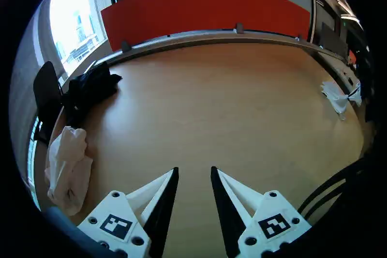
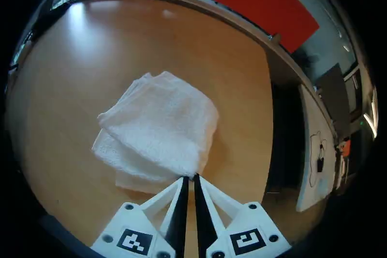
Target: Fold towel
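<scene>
In the left gripper view, the left gripper [image 1: 194,169] hangs over the bare wooden bench [image 1: 217,103] with its fingers clearly apart, pointing toward the red partition [image 1: 208,8] along the bench's far edge. Below the partition's left end lies a black bag [image 1: 92,88], beside a dark chair [image 1: 46,93] partly cut off at the edge. Farther from the partition on that side sits a pale crumpled plastic bag [image 1: 67,171]. Below the partition's right end lies a small white crumpled thing [image 1: 338,96], too distorted to identify. In the right gripper view, the white towel [image 2: 159,122] lies on the bench between the partition and the right gripper [image 2: 190,177]. It is a folded, roughly square stack of terry cloth, with lower layers peeking out unevenly on the left and near sides. It lies diagonally, one corner toward the partition and the opposite corner at the fingertips; no long axis stands out. The fingers are almost together with a thin slit between, and I cannot tell whether they pinch that corner.
</scene>
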### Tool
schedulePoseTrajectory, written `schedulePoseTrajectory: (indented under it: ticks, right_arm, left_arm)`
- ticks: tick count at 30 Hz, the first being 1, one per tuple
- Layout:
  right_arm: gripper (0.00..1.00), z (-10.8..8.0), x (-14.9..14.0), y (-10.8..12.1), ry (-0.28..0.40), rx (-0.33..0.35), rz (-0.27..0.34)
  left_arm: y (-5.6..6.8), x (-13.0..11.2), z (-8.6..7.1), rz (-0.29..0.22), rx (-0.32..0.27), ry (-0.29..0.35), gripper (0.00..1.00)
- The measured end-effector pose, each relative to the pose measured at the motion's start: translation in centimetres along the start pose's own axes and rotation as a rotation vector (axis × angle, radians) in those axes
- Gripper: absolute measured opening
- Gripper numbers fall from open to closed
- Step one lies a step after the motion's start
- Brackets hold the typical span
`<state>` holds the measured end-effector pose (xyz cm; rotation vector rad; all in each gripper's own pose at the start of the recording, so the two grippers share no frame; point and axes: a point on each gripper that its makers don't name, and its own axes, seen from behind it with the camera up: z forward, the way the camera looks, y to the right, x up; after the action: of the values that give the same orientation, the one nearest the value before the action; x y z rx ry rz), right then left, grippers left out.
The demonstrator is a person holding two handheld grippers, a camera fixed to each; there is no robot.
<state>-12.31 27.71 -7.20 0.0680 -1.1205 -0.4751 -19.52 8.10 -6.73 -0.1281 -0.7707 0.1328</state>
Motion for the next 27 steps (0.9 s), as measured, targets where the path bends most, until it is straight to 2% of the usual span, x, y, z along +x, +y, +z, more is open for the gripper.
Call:
schedulePoseTrajectory:
  ticks: [6, 14, 20, 24, 26, 27]
  right_arm:
    - [0.1, 0.3, -0.5, -0.3, -0.007, -0.001, 0.008]
    - [0.24, 0.5, -1.5, -0.8, -0.028, -0.004, 0.017]
    - [0.42, 0.6, -2.4, -1.0, -0.042, -0.01, 0.021]
    - [0.69, 0.6, -2.7, -1.0, -0.046, -0.014, 0.022]
    - [0.72, 0.6, -2.8, -1.0, -0.047, -0.013, 0.021]
    - [0.78, 0.5, -2.8, -1.1, -0.047, -0.012, 0.02]
  left_arm:
    - [-0.1, -0.1, 0.0, -0.001, 0.0, -0.002, 0.48]
    - [0.0, -0.1, 0.0, 0.003, 0.001, -0.002, 0.48]
    - [-0.1, -0.1, 0.0, 0.001, -0.001, -0.002, 0.48]
    - [-0.1, 0.0, 0.0, 0.005, -0.001, -0.001, 0.48]
    - [-0.1, 0.0, 0.0, 0.006, -0.001, -0.001, 0.48]
    - [0.0, 0.0, 0.0, 0.006, -0.001, -0.001, 0.48]
